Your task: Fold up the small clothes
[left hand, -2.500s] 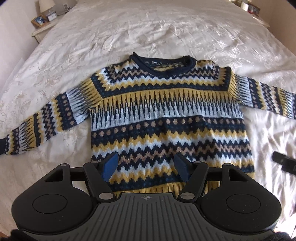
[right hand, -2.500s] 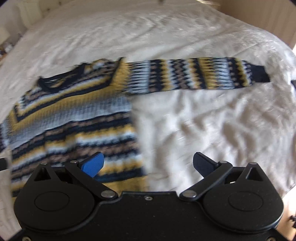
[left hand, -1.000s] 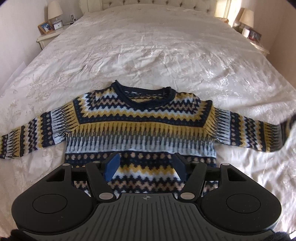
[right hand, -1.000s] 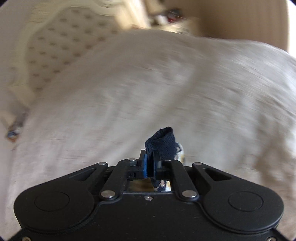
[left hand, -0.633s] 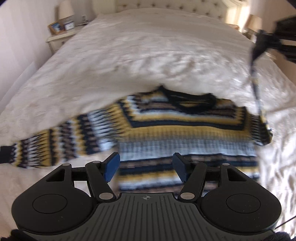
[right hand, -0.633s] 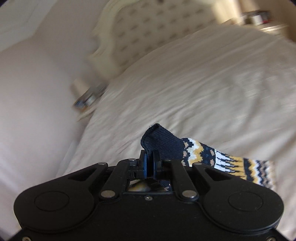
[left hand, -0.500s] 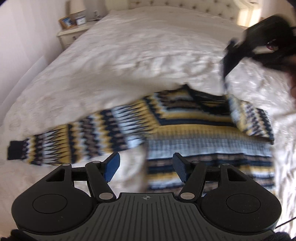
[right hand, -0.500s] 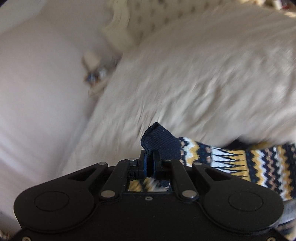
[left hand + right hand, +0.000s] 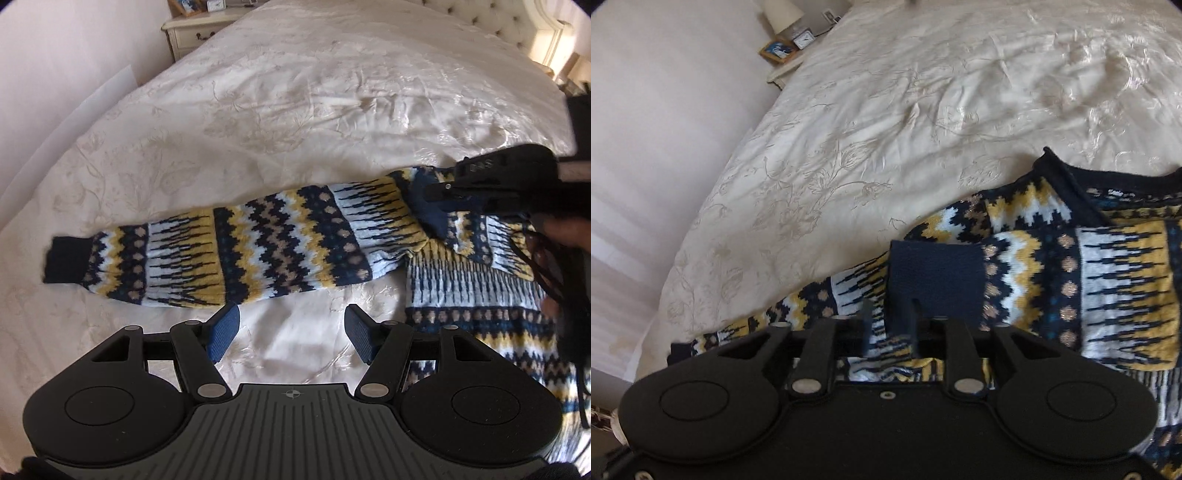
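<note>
A small patterned sweater (image 9: 476, 295) in navy, yellow and white lies flat on the bed. Its left sleeve (image 9: 229, 254) stretches out to the left, navy cuff (image 9: 66, 260) at the end. My left gripper (image 9: 291, 334) is open and empty, just in front of that sleeve. The right sleeve (image 9: 1108, 288) is folded across the chest, its navy cuff (image 9: 934, 280) lying near the left shoulder. My right gripper (image 9: 888, 325) hovers right behind this cuff with its jaws a little apart; the cuff lies flat beyond them. The right gripper also shows in the left wrist view (image 9: 443, 192).
The bed (image 9: 295, 110) has a cream embroidered cover. A bedside table (image 9: 195, 29) with a picture frame and clock (image 9: 803, 37) stands at the far left corner, by a pale wall. A padded headboard (image 9: 517, 22) is at the far right.
My right gripper carried the right sleeve's cuff over the sweater, laid it across the chest and opened off it. My left gripper swung left toward the left sleeve.
</note>
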